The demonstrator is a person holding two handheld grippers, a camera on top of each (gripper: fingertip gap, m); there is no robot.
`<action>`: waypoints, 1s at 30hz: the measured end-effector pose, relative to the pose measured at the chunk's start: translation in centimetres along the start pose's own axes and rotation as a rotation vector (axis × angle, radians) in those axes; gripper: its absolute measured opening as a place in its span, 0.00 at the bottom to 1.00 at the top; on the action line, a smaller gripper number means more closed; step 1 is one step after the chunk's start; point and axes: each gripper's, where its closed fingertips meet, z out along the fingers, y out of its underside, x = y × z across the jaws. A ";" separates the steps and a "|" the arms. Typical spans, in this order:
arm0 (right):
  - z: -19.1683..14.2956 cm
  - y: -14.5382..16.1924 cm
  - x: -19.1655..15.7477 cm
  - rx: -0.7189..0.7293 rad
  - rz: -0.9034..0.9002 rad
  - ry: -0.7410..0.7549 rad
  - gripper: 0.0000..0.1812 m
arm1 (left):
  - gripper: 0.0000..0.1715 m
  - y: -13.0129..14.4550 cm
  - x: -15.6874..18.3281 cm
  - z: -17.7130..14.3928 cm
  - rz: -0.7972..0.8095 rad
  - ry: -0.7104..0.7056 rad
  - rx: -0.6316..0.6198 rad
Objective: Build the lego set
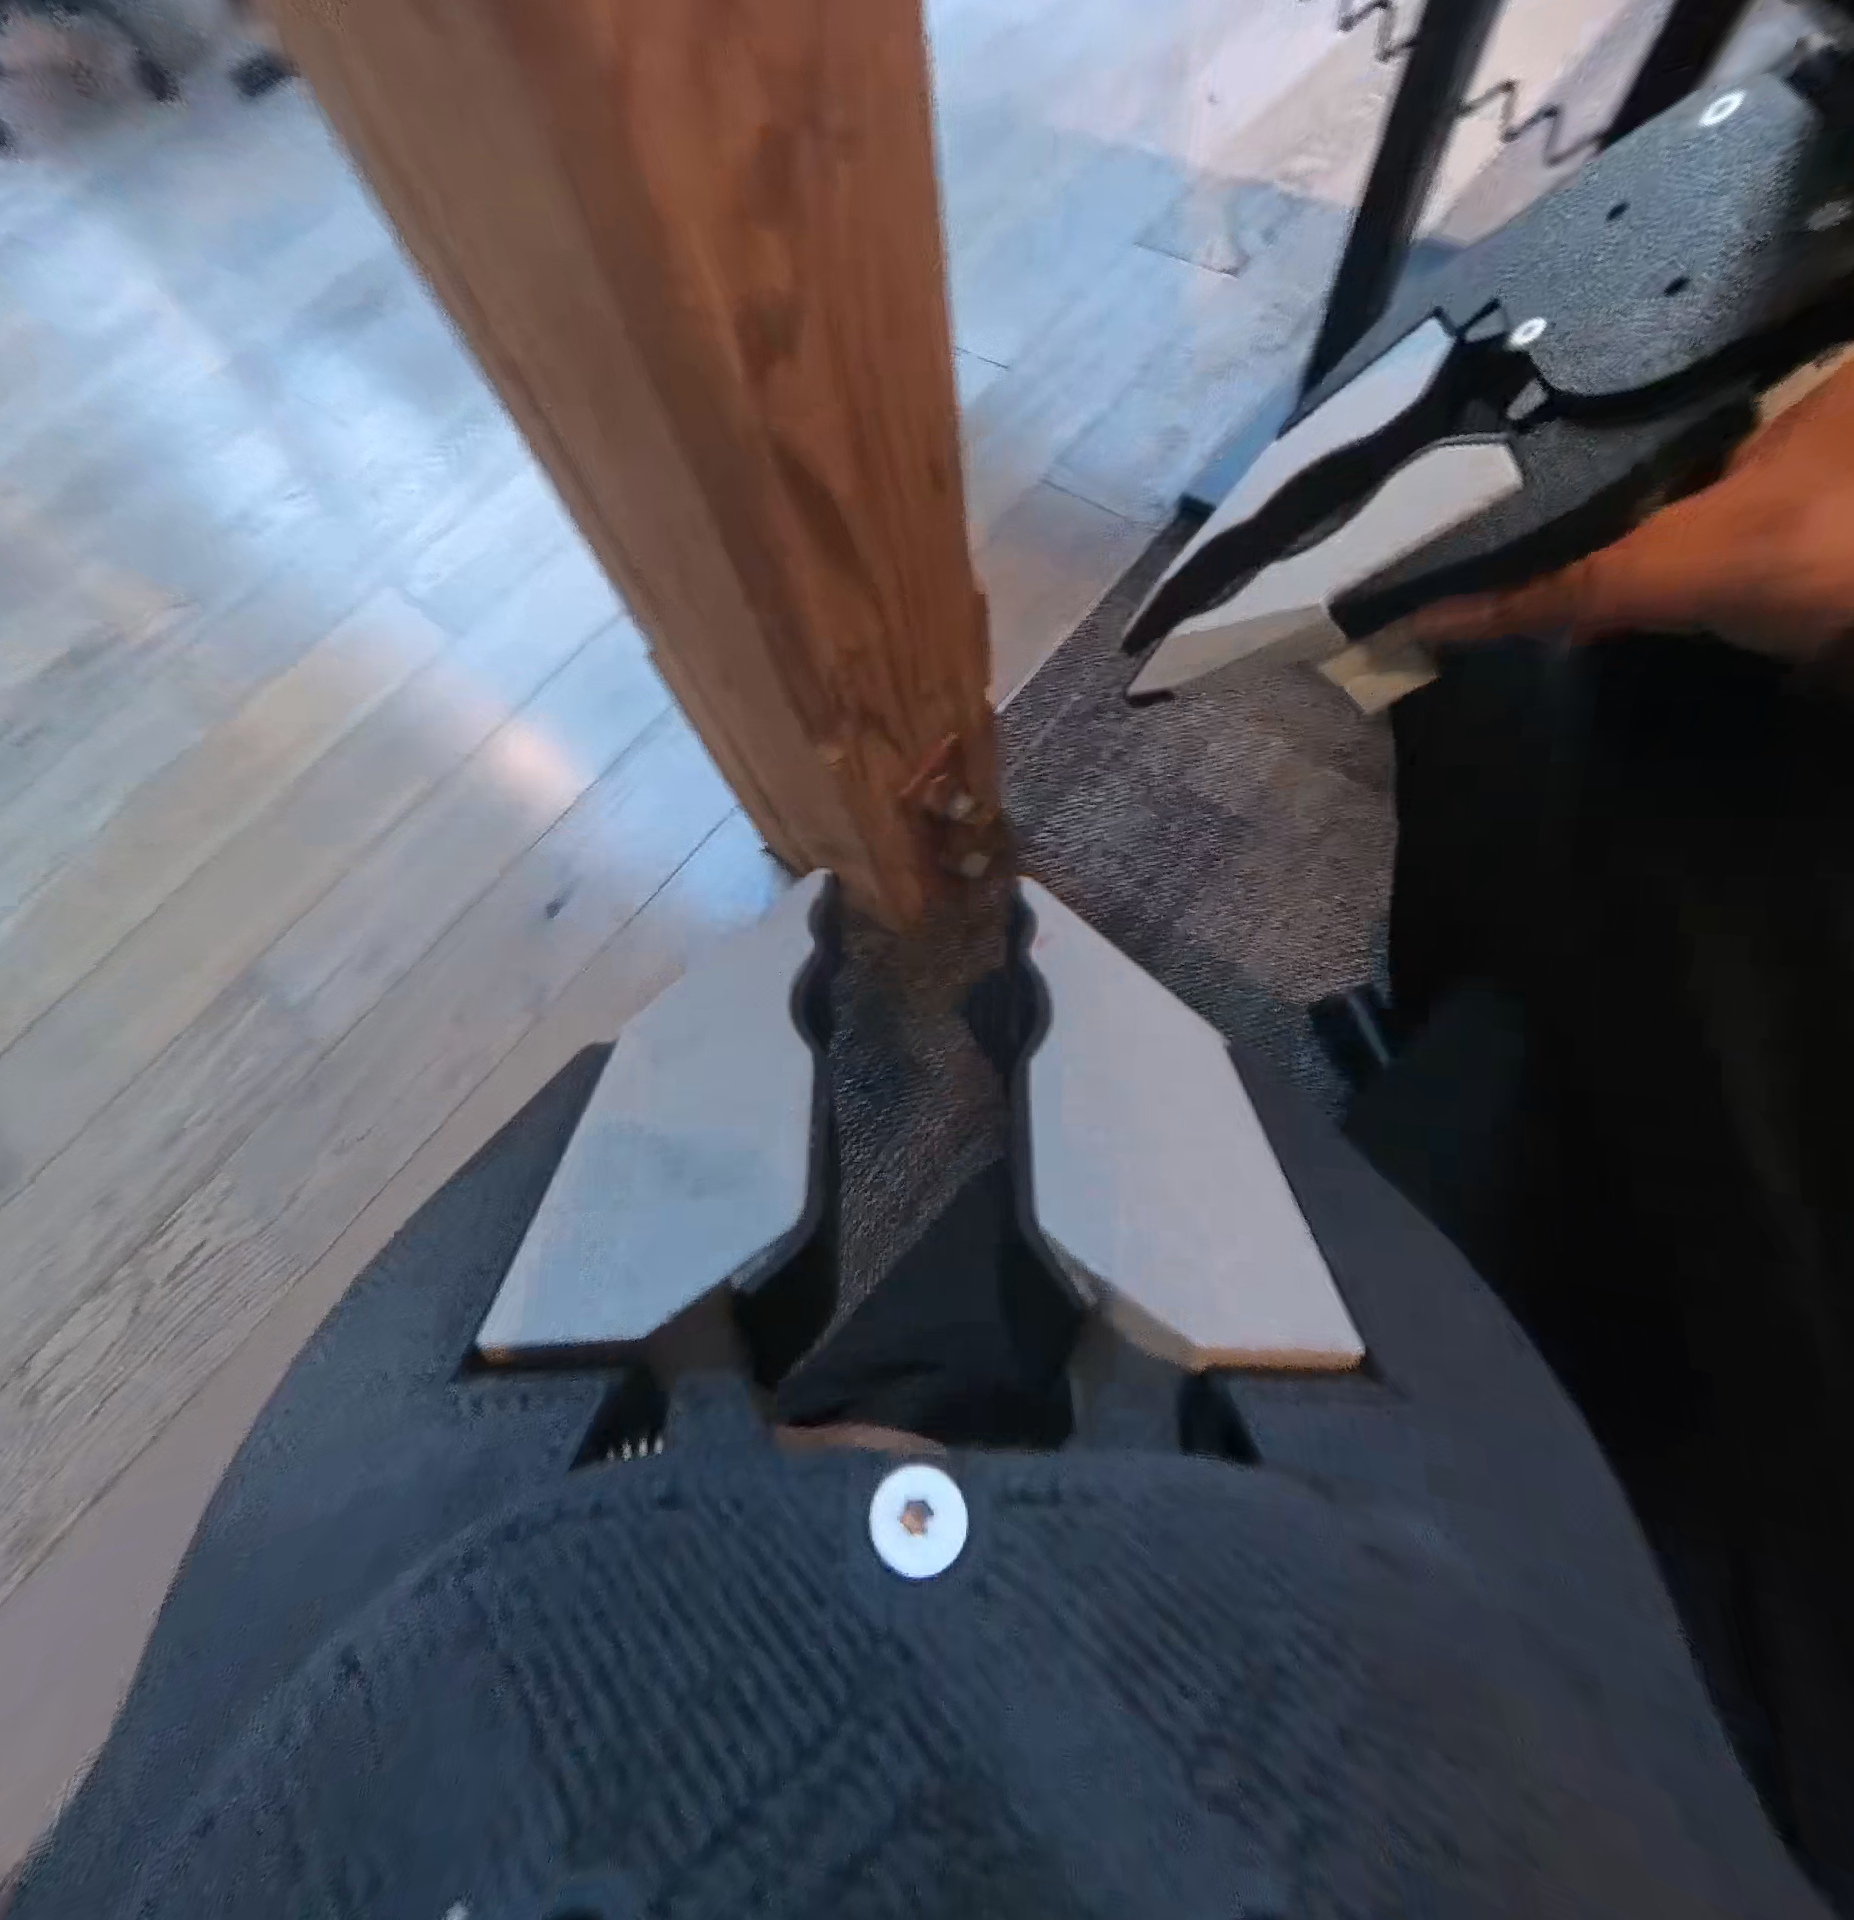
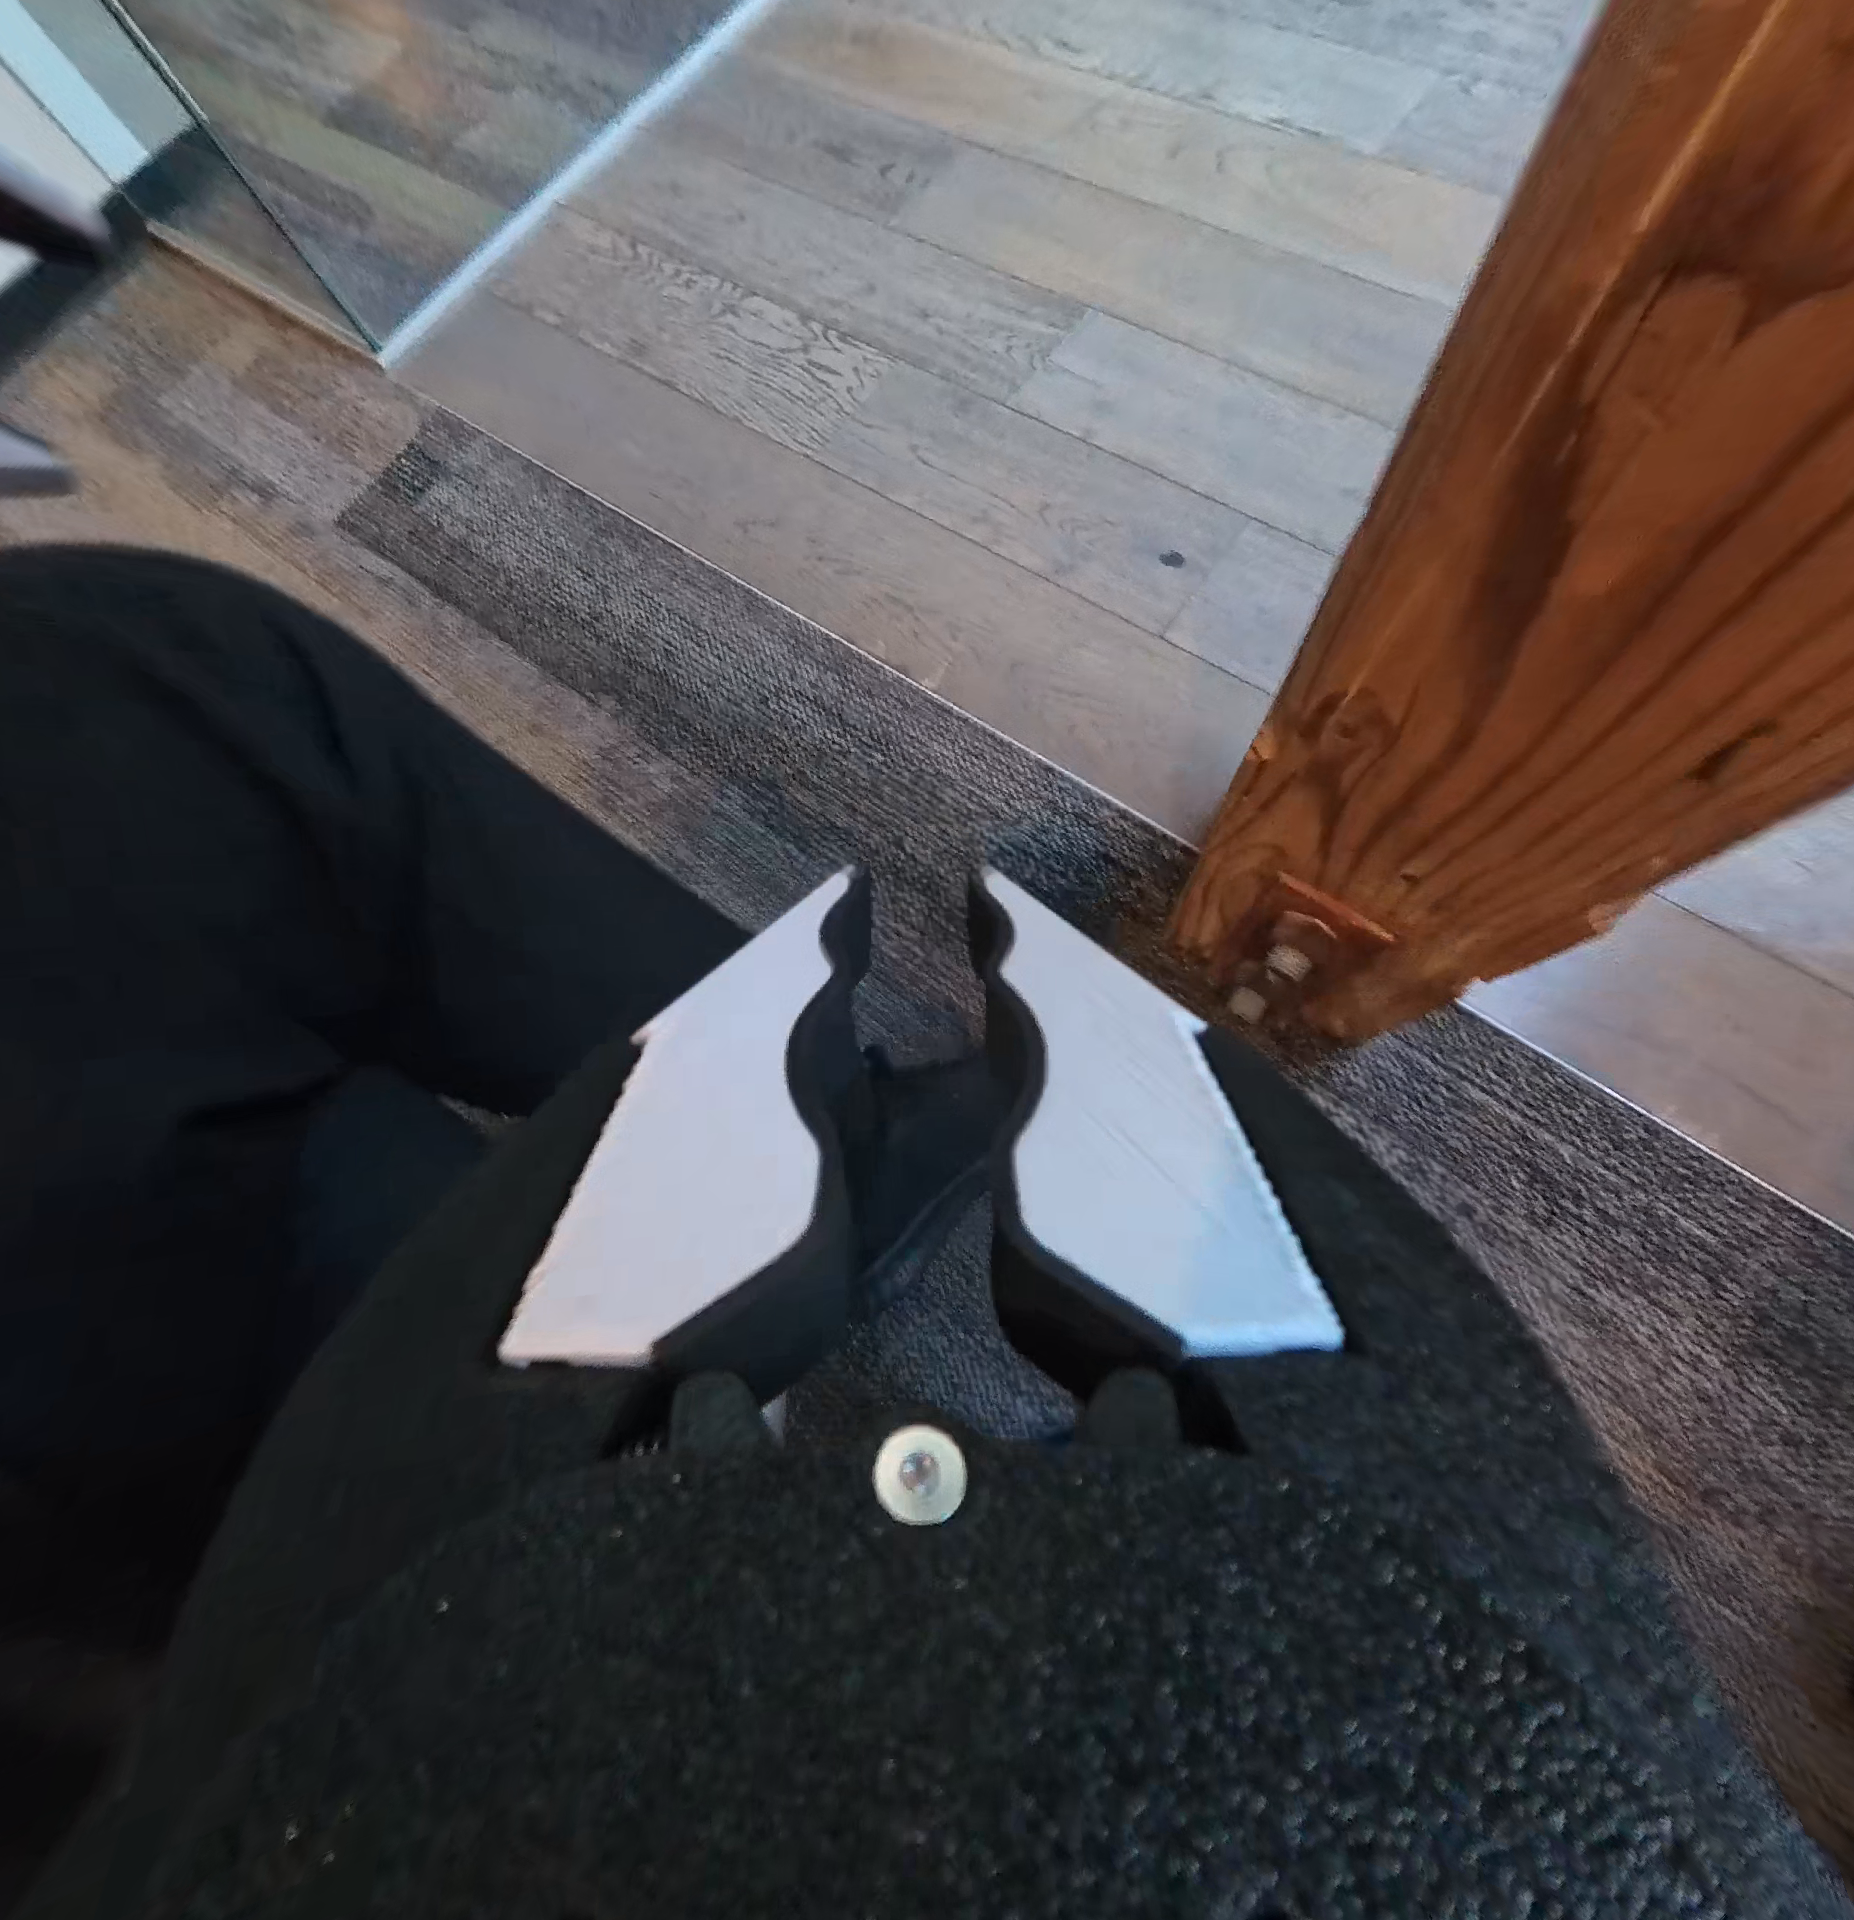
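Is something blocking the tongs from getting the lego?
No lego shows in either view, so I cannot tell. The left tongs and right tongs point down at carpet, both empty. A wooden post stands close ahead.

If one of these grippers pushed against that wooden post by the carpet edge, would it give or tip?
Probably not. The wooden post looks thick and solid, so likely stiff and heavy. Bolts at its foot suggest it is fixed to the floor, so a push would hardly shift it. Both the left gripper and right gripper hang open and empty.
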 end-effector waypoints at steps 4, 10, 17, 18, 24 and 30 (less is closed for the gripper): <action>-4.5 2.1 2.7 0.045 0.053 0.080 0.12 | 0.24 -3.5 3.4 5.0 0.110 0.094 -0.002; -15.0 8.0 8.0 0.128 0.266 0.304 0.14 | 0.27 -9.0 13.3 11.2 0.341 0.340 0.023; -29.1 14.1 8.5 0.248 0.391 0.614 0.19 | 0.27 -12.7 27.6 15.2 0.545 0.669 0.021; -30.9 15.2 8.0 0.252 0.389 0.658 0.22 | 0.27 -12.5 29.8 15.3 0.584 0.717 0.007; -38.6 19.7 6.7 0.108 0.258 0.990 0.42 | 0.28 -9.9 40.6 14.5 0.930 0.908 -0.030; -41.5 23.8 3.7 0.102 0.378 1.002 0.44 | 0.27 -7.6 48.1 12.6 1.173 1.012 0.002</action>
